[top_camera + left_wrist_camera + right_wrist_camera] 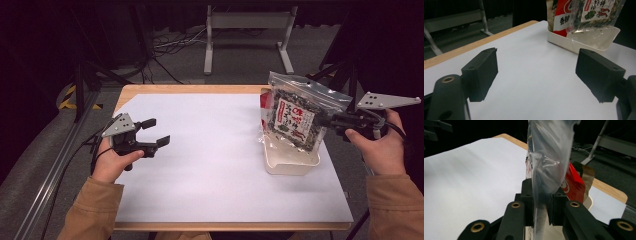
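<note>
on the right half of the white-covered tabletop, near its far edge: one shallow white tray, rectangular with rounded corners. contents: a red packet with white lettering, standing at the tray's far end, and the lower edge of a clear zip pouch of dark green flakes with a white and red label. whether the pouch bottom rests on the tray floor cannot be told; in the left hand-held gripper view its clear lower part hangs inside the tray's walls.

right hand-held gripper: held level from the table's right side, jaws drawn together and clamped on the pouch's right side edge; the right hand-held gripper view shows clear film pinched between the two black pads, the pouch rising upright above them.

left hand-held gripper: over the tabletop's left side, well apart from the tray, pointing towards it; jaws spread wide, nothing between them, nothing touched.
</note>
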The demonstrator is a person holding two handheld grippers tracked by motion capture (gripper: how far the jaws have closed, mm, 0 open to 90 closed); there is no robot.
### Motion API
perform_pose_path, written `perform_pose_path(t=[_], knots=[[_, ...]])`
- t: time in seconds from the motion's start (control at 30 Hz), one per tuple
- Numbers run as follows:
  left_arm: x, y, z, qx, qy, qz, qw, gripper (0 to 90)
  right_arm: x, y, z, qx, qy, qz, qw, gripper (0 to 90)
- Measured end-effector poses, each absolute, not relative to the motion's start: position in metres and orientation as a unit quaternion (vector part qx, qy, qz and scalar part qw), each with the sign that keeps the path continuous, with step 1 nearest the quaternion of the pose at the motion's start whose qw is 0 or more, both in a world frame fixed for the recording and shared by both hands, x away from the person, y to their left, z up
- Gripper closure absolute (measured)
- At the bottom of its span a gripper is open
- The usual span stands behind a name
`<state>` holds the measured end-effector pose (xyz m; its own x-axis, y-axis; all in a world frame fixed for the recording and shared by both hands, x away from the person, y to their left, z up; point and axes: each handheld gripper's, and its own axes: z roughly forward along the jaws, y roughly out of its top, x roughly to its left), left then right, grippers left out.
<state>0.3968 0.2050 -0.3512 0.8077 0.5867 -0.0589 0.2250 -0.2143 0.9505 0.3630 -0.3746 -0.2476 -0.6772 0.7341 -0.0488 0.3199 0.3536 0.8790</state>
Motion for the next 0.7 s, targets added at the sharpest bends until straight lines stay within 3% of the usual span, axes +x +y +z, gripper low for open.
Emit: perform_pose_path(t=[0.7], knots=[[0.395, 0.209, -0.35, 0.758, 0.274, 0.158, 0.571, 18.6, 0.369, -0.367, -0.276, 0.348, 0.803, 0.431, 0.218, 77.2]])
